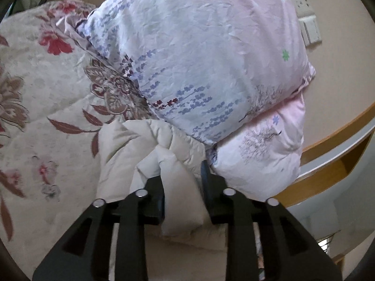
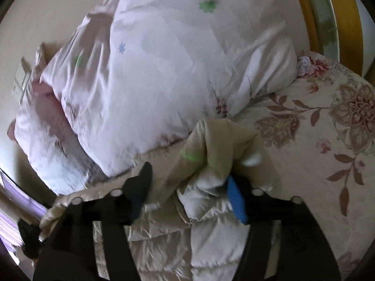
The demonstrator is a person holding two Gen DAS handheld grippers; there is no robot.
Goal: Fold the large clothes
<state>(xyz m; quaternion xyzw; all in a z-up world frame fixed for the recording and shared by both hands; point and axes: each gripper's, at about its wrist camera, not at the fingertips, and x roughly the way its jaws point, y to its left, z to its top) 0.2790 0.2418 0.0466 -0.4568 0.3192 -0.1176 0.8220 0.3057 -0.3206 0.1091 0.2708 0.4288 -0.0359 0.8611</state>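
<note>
The cream quilted jacket [image 1: 164, 154] lies on the flowered bedspread [image 1: 42, 107], bunched straight ahead of both my tools and pushed up against the pink folded duvet [image 1: 211, 58] beyond. A padded fold of it sits between the fingers of my left tool [image 1: 182, 187]; the jaws are partly apart and I can't tell whether the pads still bite. My right tool [image 2: 187, 192] is spread wide, a crumpled wad of jacket loose between its fingers, one blue pad [image 2: 236, 201] beside the cloth. I judge this is the set-down of a fold. To do it well I should let both sides go evenly and draw back low without snagging the slippery cloth.
</note>
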